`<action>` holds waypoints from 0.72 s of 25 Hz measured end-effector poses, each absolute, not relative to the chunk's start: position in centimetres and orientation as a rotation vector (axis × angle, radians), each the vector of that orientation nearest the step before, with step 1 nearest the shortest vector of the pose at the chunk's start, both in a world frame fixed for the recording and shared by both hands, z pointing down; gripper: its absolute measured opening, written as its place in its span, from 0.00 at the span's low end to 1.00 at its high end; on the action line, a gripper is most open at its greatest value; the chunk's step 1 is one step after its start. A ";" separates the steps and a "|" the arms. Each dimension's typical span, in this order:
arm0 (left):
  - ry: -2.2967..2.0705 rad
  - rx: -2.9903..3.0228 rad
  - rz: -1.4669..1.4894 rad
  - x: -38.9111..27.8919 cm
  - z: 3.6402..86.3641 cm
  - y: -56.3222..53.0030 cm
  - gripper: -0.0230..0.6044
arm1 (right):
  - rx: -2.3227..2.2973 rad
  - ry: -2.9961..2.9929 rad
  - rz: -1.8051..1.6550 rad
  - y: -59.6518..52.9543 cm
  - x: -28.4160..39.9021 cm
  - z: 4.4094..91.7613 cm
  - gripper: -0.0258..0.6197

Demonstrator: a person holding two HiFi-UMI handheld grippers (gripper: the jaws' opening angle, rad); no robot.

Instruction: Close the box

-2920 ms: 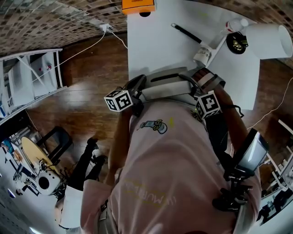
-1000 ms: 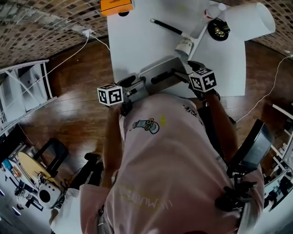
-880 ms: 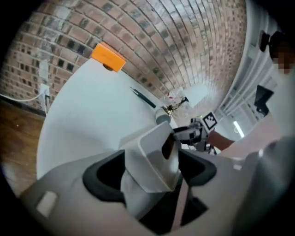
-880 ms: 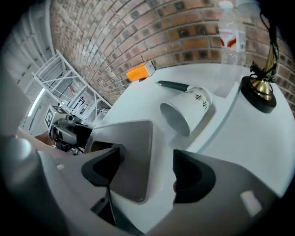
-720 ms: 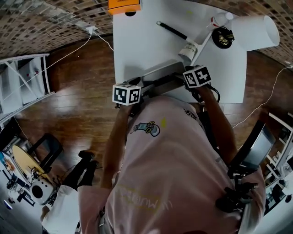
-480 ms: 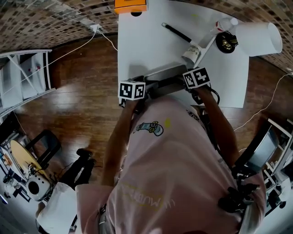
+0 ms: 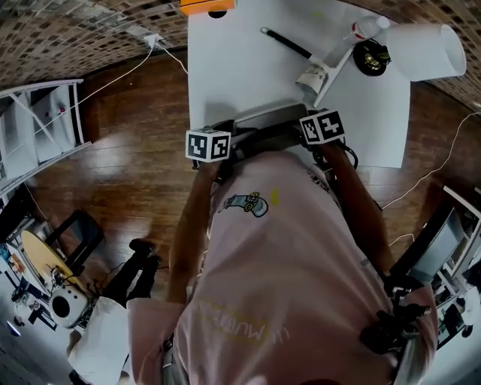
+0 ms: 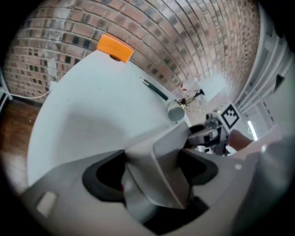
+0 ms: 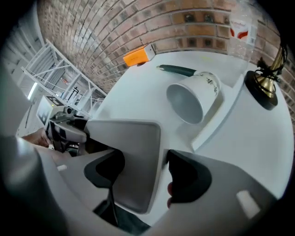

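Note:
A flat grey box (image 7: 263, 120) lies along the front edge of the white table (image 7: 240, 68), partly hidden under the person's chest. My left gripper (image 7: 231, 143) is at its left end. In the left gripper view a grey corner of the box (image 8: 161, 161) fills the gap of the left gripper (image 8: 152, 173), whose jaws stand very wide. My right gripper (image 7: 302, 135) is at the right end. In the right gripper view the lid (image 9: 131, 156) lies between the jaws of the right gripper (image 9: 140, 173), which are opening; a thin gap shows beside the right pad.
Behind the box a white cup (image 7: 312, 75) lies on its side, with a black pen (image 7: 285, 43) beyond it. An orange block (image 7: 203, 6) sits at the far edge. A brass lamp base (image 7: 370, 56) and a white shade (image 7: 428, 49) are at the far right.
The box, earlier held up against the chest, now rests at the table's front edge. The left gripper has come in toward the box's left end. The right gripper stays at the right end.

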State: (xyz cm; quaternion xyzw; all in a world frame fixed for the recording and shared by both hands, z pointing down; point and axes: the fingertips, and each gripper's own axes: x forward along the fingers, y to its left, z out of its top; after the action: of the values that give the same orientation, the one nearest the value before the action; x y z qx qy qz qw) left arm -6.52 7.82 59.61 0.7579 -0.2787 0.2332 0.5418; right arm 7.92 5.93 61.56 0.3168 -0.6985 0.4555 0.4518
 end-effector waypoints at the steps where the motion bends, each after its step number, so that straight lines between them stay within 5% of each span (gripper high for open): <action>1: -0.660 1.790 0.521 -6.7 59.4 7.8 0.61 | 0.773 -1.718 1.136 6.2 8.0 61.6 0.53; 7: -0.738 1.762 0.438 -7.7 58.8 7.2 0.58 | 0.804 -1.783 1.205 6.8 7.4 61.6 0.55; 8: -0.761 1.769 0.377 -8.1 58.2 6.6 0.51 | 0.813 -1.786 1.202 6.6 7.8 61.5 0.55; 10: -0.823 1.831 0.216 -9.3 55.3 5.3 0.18 | 0.857 -1.768 1.105 6.7 9.3 60.7 0.52; 11: -0.844 1.878 0.149 -10.0 53.5 4.8 0.20 | 0.895 -1.769 1.036 6.7 10.2 60.0 0.51; 13: -0.845 1.954 0.106 -10.9 51.0 4.6 0.39 | 0.980 -1.784 0.927 6.4 11.7 58.2 0.50; 18: -0.877 1.980 0.083 -11.9 49.6 4.4 0.37 | 0.903 -1.736 1.028 8.3 13.4 60.5 0.49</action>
State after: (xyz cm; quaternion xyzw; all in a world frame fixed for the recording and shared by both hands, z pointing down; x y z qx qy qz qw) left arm -11.90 4.39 49.61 0.8075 -0.3574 0.0339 0.4681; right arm 13.36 8.33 60.50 0.3651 -0.7017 0.4156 0.4490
